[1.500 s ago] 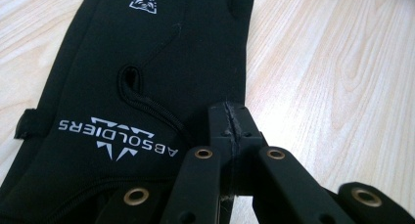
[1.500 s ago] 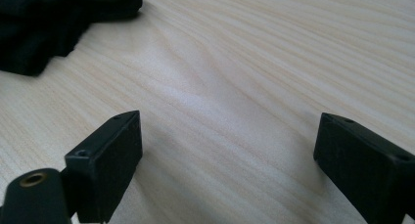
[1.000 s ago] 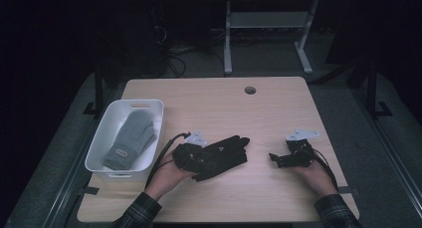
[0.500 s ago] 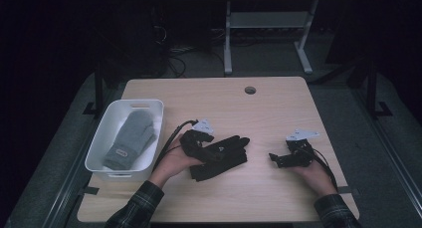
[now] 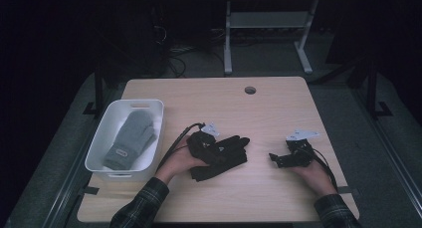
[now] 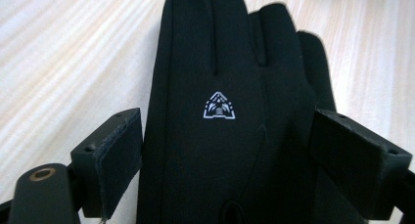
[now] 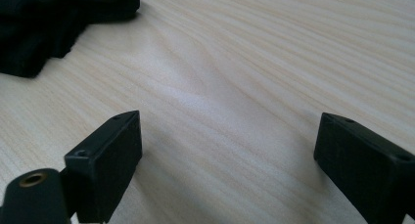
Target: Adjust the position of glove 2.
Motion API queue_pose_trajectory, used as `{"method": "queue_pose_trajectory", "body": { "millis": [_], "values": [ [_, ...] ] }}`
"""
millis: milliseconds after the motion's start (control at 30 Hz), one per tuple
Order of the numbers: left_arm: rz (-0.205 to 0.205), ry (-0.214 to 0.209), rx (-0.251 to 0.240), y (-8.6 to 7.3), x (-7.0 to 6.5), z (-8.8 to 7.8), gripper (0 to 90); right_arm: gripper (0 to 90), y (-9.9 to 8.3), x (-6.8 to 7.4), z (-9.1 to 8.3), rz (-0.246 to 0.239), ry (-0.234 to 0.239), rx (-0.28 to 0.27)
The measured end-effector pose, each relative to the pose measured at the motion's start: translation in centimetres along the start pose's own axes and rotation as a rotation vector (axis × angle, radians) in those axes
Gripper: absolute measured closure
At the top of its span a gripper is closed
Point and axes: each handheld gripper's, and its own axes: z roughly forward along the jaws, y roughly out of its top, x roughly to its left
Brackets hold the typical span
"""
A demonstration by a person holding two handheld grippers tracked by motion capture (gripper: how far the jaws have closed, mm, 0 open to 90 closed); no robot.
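A black glove [image 5: 235, 152] with a small white triangular logo lies flat on the wooden table [image 5: 224, 103], fingers pointing right. My left gripper [image 5: 218, 149] sits low over its cuff end. In the left gripper view the glove [image 6: 220, 62] lies between the wide-apart jaws of the left gripper [image 6: 225, 121], which have just been opening and flank it without squeezing. My right gripper [image 5: 272, 158] rests on the table to the glove's right, open. In the right gripper view the right gripper [image 7: 227, 119] has bare wood between its jaws, and the glove [image 7: 49, 23] shows at the top left.
A white bin [image 5: 144, 102] at the table's left holds a grey mitten [image 5: 130, 138]. A round cable hole [image 5: 250, 90] sits near the far edge. Beyond the table stand a dark floor and a desk frame [image 5: 268, 24].
The left hand has shifted a little to the right and lower over the black glove, and its cable has swung with it. The right hand has stayed put.
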Motion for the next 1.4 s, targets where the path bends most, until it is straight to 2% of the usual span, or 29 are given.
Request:
{"method": "queue_pose_trajectory", "body": {
  "millis": [33,133,267,433,467,733,833,1167,1267,1400],
  "values": [
    [0.007,0.002,0.015,-0.07,0.01,0.16,12.3,10.2,0.01,0.01,0.00,0.001,0.000,0.001],
    [0.012,0.000,0.020,-0.29,0.04,0.51,12.2,10.1,0.02,0.02,0.00,0.000,-0.002,0.003],
    [0.002,-0.014,0.015,-0.53,0.09,0.80,12.3,10.1,0.02,0.02,0.00,0.000,-0.002,0.003],
    [0.019,-0.010,0.027,-0.53,0.06,0.70,13.6,10.1,0.03,0.03,0.01,-0.001,-0.002,0.002],
    [0.012,-0.012,0.019,-0.55,-0.03,0.73,14.3,10.0,0.03,0.03,0.01,-0.002,-0.002,0.002],
    [0.036,-0.030,0.018,-0.58,-0.26,0.50,25.2,10.1,0.04,0.03,0.03,-0.005,-0.001,0.002],
    [0.049,-0.055,0.023,-0.54,-0.38,0.35,34.0,10.1,0.03,0.05,0.05,-0.003,-0.001,-0.001],
    [0.031,-0.124,0.013,-0.65,-0.45,0.26,56.4,10.0,0.06,0.09,0.08,-0.006,0.001,0.000],
    [0.027,-0.140,0.014,-0.66,-0.38,0.25,60.6,10.1,0.06,0.08,0.08,-0.011,0.000,0.003],
    [0.020,-0.140,0.014,-0.60,-0.50,0.26,63.8,10.0,0.06,0.09,0.08,-0.010,0.001,0.003]
  ]
}}
